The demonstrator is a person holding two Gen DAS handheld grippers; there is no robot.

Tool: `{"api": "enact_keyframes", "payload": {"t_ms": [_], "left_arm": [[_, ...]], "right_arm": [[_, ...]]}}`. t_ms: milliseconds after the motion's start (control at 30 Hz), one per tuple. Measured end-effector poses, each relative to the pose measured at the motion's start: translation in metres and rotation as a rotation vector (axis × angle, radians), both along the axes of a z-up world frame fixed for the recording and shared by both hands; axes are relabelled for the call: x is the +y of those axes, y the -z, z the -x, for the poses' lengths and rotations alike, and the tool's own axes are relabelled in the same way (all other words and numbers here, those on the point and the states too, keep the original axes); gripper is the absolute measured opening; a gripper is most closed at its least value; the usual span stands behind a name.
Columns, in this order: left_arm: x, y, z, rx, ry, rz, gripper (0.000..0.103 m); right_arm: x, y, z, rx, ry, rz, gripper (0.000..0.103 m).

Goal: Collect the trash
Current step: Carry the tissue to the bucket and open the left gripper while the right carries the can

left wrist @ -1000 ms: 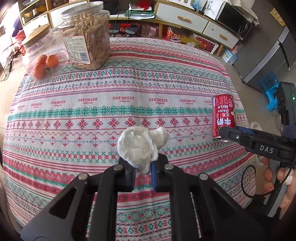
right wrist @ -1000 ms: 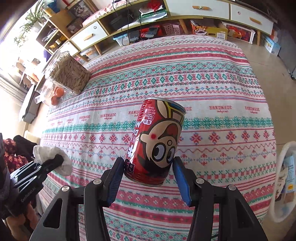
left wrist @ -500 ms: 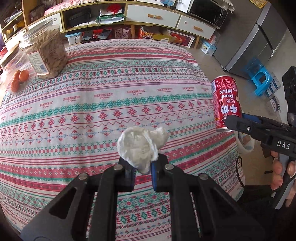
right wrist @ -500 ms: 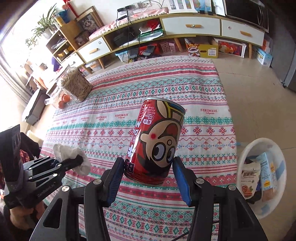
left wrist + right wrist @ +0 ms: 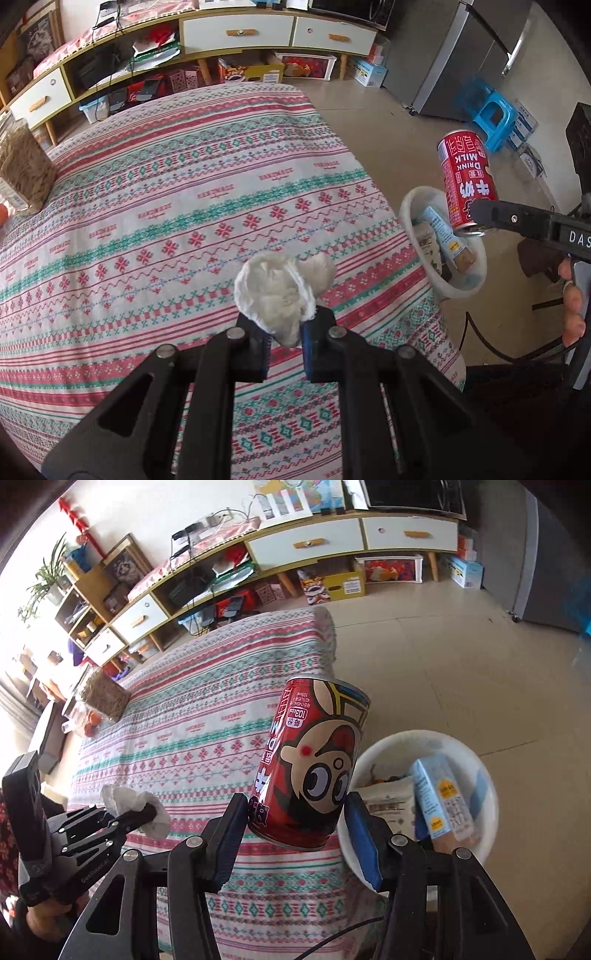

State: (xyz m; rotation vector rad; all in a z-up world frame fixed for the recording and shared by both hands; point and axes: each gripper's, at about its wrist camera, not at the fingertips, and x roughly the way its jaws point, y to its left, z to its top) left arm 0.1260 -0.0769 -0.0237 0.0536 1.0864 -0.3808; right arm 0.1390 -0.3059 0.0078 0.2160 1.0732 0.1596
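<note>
Red cartoon-faced can (image 5: 310, 771); crumpled white tissue (image 5: 280, 291)

Left hand-held gripper (image 5: 283, 338) clamped shut, right hand-held gripper (image 5: 295, 832) closed, both raised

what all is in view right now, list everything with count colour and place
milk can: 1, red with cartoon face, held in the right claw, above the bin's near edge
tissue wad: 1, white, pinched in the left claw, over the table
trash bin: 1, white, on the floor by the table's right side
carton: 1, light blue, inside the bin
snack packet: 1, pale, inside the bin
tablecloth: 1, red, green and white pattern, covers the table
snack jar: 1, clear with brown contents, far left of table
stool: 1, blue, on the floor
left claw: 1, black, shut
right claw: 1, black with blue pads, shut
</note>
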Motion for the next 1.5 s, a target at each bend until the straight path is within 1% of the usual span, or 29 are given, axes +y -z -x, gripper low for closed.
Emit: {"api": "enact_keyframes", "payload": {"t_ms": [167, 267, 433, 533, 567, 600, 633, 800, 933, 967, 1000, 1033, 1067, 1100, 1133, 1167, 1200, 1267, 1367, 1433, 1500], "left_arm": [[-0.044, -0.001, -0.004, -0.009, 0.060, 0.022, 0.014], [-0.073, 0.001, -0.002, -0.025, 0.105, 0.021, 0.014], [-0.116, 0.010, -0.001, -0.019, 0.174, 0.027, 0.015], [-0.137, 0.018, -0.002, -0.016, 0.194, 0.033, 0.015], [-0.144, 0.019, -0.002, -0.017, 0.201, 0.037, 0.015], [-0.150, 0.022, -0.003, -0.020, 0.208, 0.041, 0.015], [-0.155, 0.025, -0.004, -0.023, 0.211, 0.042, 0.015], [-0.174, 0.039, -0.016, -0.006, 0.201, 0.032, 0.015], [-0.185, 0.047, -0.020, 0.032, 0.221, 0.047, 0.016], [-0.188, 0.049, -0.021, 0.041, 0.225, 0.043, 0.017], [-0.192, 0.051, -0.019, 0.058, 0.234, 0.042, 0.025], [-0.194, 0.052, -0.019, 0.077, 0.245, 0.048, 0.035], [-0.195, 0.051, -0.018, 0.082, 0.248, 0.045, 0.041], [-0.195, 0.050, -0.017, 0.073, 0.247, 0.036, 0.057], [-0.195, 0.048, -0.015, 0.058, 0.251, 0.032, 0.069], [-0.195, 0.046, -0.014, 0.038, 0.253, 0.029, 0.071], [-0.196, 0.044, -0.013, 0.028, 0.258, 0.022, 0.072], [-0.197, 0.042, -0.015, 0.033, 0.264, 0.012, 0.073], [-0.194, 0.035, -0.018, 0.026, 0.259, 0.039, 0.075], [-0.192, 0.030, -0.017, 0.014, 0.257, 0.054, 0.079], [-0.190, 0.026, -0.014, -0.003, 0.253, 0.043, 0.081]], "right_arm": [[-0.039, 0.002, 0.016, 0.008, 0.065, -0.002, 0.055], [-0.061, 0.006, 0.024, 0.023, 0.096, -0.008, 0.055], [-0.100, 0.010, 0.041, 0.032, 0.155, -0.016, 0.054], [-0.117, 0.015, 0.049, 0.045, 0.185, -0.026, 0.051], [-0.120, 0.018, 0.051, 0.051, 0.194, -0.026, 0.044], [-0.123, 0.021, 0.051, 0.058, 0.196, -0.027, 0.023], [-0.126, 0.025, 0.050, 0.061, 0.191, -0.038, 0.021], [-0.141, 0.044, 0.043, 0.104, 0.228, -0.052, 0.018], [-0.148, 0.034, 0.049, 0.083, 0.223, -0.047, 0.018], [-0.152, 0.032, 0.050, 0.085, 0.218, -0.049, 0.018], [-0.156, 0.028, 0.051, 0.087, 0.210, -0.050, 0.018], [-0.161, 0.025, 0.053, 0.088, 0.206, -0.046, 0.019], [-0.169, 0.024, 0.054, 0.092, 0.207, -0.033, 0.027], [-0.178, 0.024, 0.055, 0.096, 0.218, -0.007, 0.043], [-0.188, 0.026, 0.056, 0.097, 0.241, 0.022, 0.051], [-0.200, 0.030, 0.059, 0.101, 0.266, 0.047, 0.060], [-0.213, 0.039, 0.061, 0.111, 0.283, 0.057, 0.062], [-0.243, 0.061, 0.067, 0.151, 0.321, 0.020, 0.063], [-0.288, 0.098, 0.078, 0.216, 0.420, -0.044, 0.065], [-0.313, 0.115, 0.086, 0.238, 0.462, -0.050, 0.066], [-0.336, 0.128, 0.096, 0.250, 0.512, -0.051, 0.071]]}}
